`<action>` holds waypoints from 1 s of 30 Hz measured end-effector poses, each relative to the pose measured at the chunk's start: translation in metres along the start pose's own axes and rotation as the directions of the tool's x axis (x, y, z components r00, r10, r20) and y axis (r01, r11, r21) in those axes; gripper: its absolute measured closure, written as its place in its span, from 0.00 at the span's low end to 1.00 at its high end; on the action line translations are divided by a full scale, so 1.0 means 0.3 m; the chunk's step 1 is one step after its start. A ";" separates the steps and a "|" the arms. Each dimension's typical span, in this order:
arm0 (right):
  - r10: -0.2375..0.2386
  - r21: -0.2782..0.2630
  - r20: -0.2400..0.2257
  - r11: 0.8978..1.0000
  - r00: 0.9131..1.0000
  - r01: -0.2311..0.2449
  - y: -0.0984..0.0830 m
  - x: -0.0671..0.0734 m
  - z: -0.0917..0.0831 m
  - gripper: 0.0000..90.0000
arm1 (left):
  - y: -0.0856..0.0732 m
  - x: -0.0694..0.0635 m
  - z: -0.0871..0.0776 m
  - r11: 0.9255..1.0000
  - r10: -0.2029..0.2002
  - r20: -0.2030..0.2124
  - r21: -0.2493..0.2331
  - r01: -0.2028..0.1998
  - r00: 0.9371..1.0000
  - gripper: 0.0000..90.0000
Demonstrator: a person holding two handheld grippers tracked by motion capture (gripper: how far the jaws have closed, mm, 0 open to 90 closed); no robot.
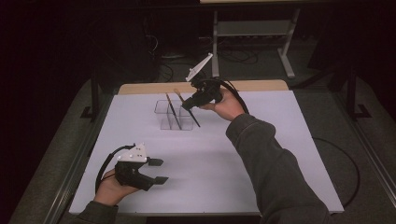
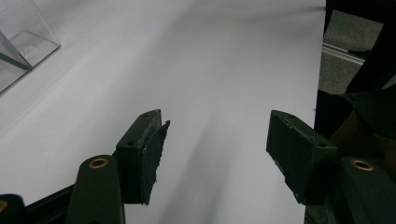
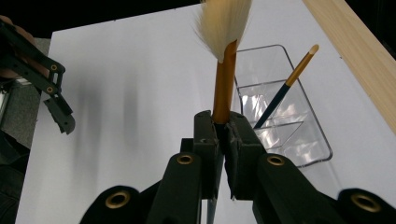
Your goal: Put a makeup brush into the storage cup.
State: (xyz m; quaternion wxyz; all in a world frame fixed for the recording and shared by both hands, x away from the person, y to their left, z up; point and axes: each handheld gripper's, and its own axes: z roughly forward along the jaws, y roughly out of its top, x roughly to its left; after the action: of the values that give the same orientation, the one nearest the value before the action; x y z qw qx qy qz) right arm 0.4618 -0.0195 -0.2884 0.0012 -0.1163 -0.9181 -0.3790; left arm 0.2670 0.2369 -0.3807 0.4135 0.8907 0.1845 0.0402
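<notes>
Above the clear holder, the right gripper clamps a brush slanting bristles-up; left gripper gapes over bare table.

Dim room with a dark surround; the white table top is the brightest area. Soft grey shadows streak it beside the clear organiser. The brush bristles are blurred.

Brush clamped in right hand-held gripper
</notes>
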 end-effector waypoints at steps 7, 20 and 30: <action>0.000 0.003 0.007 1.000 1.000 0.000 0.022 -0.018 0.011 0.92 | -0.004 0.004 -0.001 1.000 -0.009 0.002 -0.001 0.009 1.000 0.40; 0.009 0.002 0.016 1.000 1.000 -0.009 0.055 -0.047 0.025 0.92 | -0.007 0.002 0.001 1.000 -0.015 0.011 -0.008 0.015 1.000 0.39; 0.006 0.000 0.011 1.000 1.000 -0.006 0.078 -0.055 0.041 0.92 | -0.008 0.003 -0.003 1.000 -0.014 0.004 -0.011 0.014 1.000 0.39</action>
State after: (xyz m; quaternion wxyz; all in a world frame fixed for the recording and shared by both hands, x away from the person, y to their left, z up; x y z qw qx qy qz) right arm 0.4840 0.0016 -0.2822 -0.0029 -0.1212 -0.9176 -0.3784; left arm 0.2668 0.2392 -0.3820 0.4190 0.8872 0.1895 0.0366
